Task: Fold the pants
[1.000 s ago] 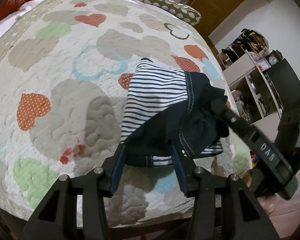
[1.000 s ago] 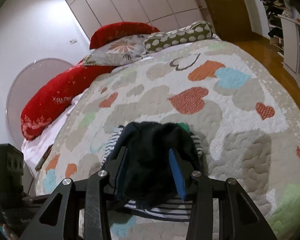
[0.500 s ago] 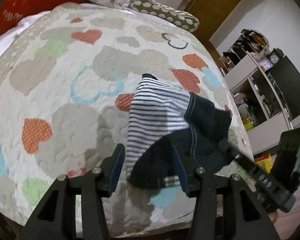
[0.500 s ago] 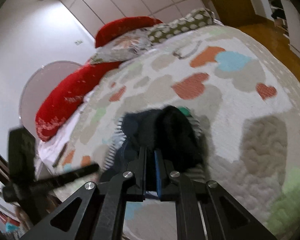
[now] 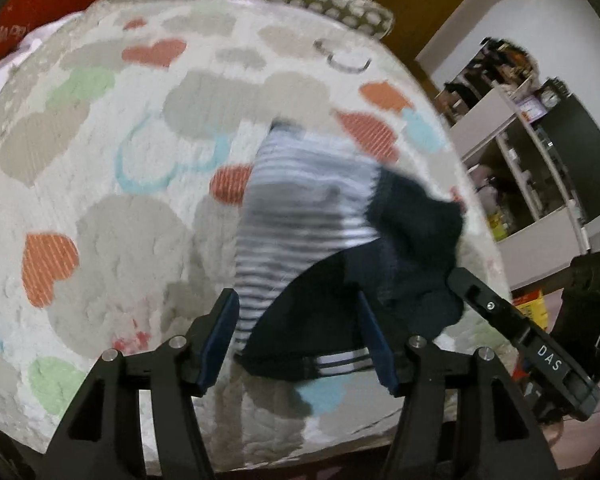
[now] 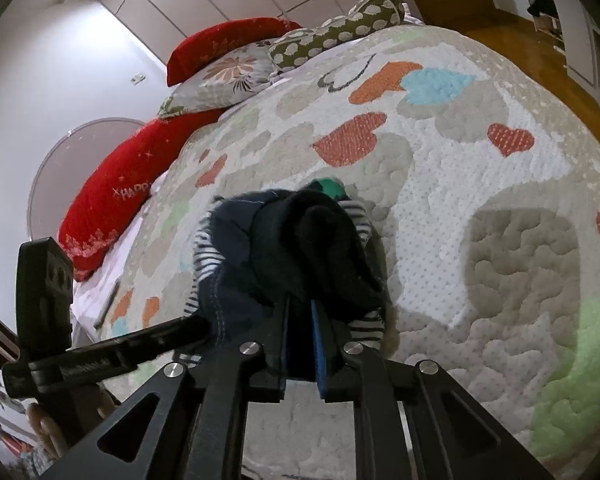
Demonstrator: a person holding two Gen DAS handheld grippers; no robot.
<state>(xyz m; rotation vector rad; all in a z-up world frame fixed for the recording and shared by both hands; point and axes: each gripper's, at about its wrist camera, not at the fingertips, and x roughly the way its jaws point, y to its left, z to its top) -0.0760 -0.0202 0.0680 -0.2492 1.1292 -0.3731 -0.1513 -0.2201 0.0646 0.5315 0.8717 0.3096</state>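
Observation:
The pants [image 5: 312, 216] are small, dark navy with a navy-and-white striped part, and lie crumpled on the heart-patterned quilt [image 5: 112, 208]. My left gripper [image 5: 300, 336] is open, its blue-padded fingers either side of the pants' dark near edge, not closed on it. My right gripper [image 6: 300, 332] is shut on a bunched dark fold of the pants [image 6: 296, 248] and holds it lifted slightly off the quilt [image 6: 480, 168]. The right gripper's body shows at the right of the left wrist view [image 5: 512, 320].
Red pillows [image 6: 116, 192], a floral pillow [image 6: 228, 76] and a spotted bolster [image 6: 336, 28] lie at the bed's head. Shelves with clutter [image 5: 512, 136] and a dark cabinet [image 5: 572, 152] stand right of the bed. The bed's edge runs just below both grippers.
My right gripper has closed on the dark fold of the pants and pulled it up a little. My left gripper has stayed open and shifted slightly at the pants' near edge.

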